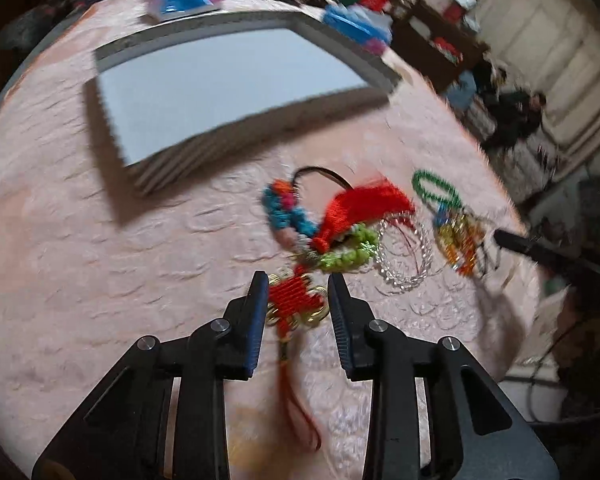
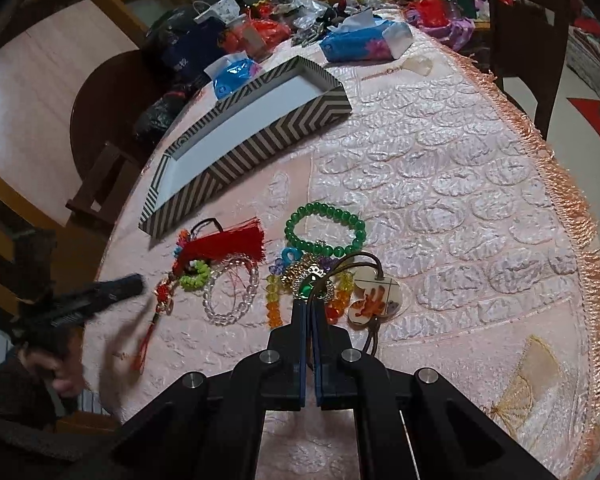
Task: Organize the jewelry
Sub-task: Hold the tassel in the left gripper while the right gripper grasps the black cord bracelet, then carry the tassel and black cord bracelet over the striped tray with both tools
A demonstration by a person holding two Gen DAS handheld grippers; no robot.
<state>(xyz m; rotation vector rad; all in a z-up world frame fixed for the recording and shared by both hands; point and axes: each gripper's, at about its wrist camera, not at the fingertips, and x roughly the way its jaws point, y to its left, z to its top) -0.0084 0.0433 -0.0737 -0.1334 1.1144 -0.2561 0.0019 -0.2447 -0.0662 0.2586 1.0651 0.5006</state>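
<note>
Left gripper (image 1: 298,294), jaws partly open astride red knot charm (image 1: 296,306), not yet pinching; right gripper (image 2: 308,308) shut on brown cord (image 2: 341,266) of painted pendant (image 2: 375,294).

Advice: settle lower, close squarely on the knot, lift straight so its tassel (image 1: 296,400) clears the green bead ring (image 1: 345,254) and clear bracelet (image 1: 403,256) just beside, possibly tangled; picture blurs. Striped box (image 2: 260,148) waits empty beyond on pink cloth (image 1: 80,260).

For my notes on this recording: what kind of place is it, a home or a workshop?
Most likely a home, perhaps a dining room. A round table with a pink fringed tablecloth, wooden chairs around it, and tissue packs and bags piled at its far side.
</note>
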